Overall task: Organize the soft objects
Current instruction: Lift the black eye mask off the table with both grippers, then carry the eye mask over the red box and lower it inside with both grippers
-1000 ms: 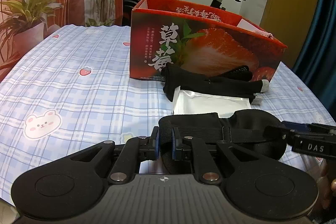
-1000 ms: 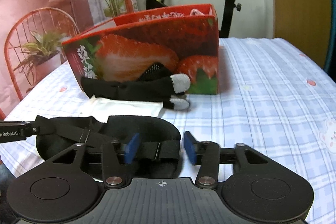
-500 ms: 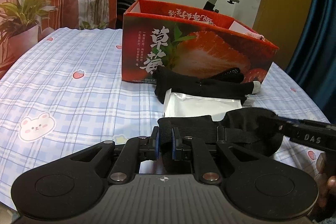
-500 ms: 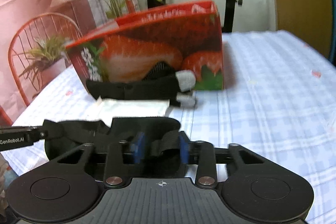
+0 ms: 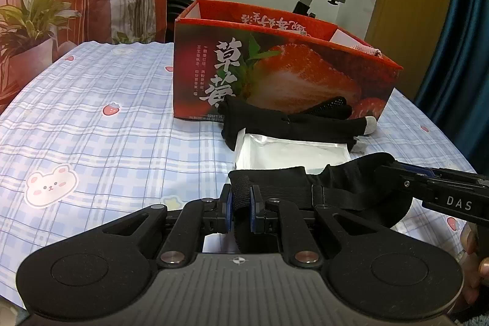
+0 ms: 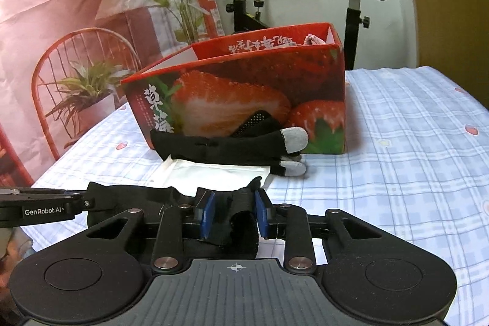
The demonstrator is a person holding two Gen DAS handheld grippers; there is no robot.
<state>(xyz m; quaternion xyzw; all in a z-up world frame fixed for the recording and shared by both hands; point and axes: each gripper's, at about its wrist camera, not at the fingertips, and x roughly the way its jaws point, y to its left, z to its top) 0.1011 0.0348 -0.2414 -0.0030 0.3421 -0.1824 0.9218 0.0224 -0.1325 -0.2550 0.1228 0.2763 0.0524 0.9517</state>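
Left gripper [image 5: 241, 203] and right gripper [image 6: 233, 211] both clamp black fabric, held low.

One second ago the right gripper [image 6: 233, 211] had its blue pads wide apart, with the strap of the black eye mask [image 6: 146, 197] lying just in front of the fingertips. Now the pads have come closer and press a bunched fold of the strap between them, and this end is lifted off the tablecloth [image 6: 397, 148].
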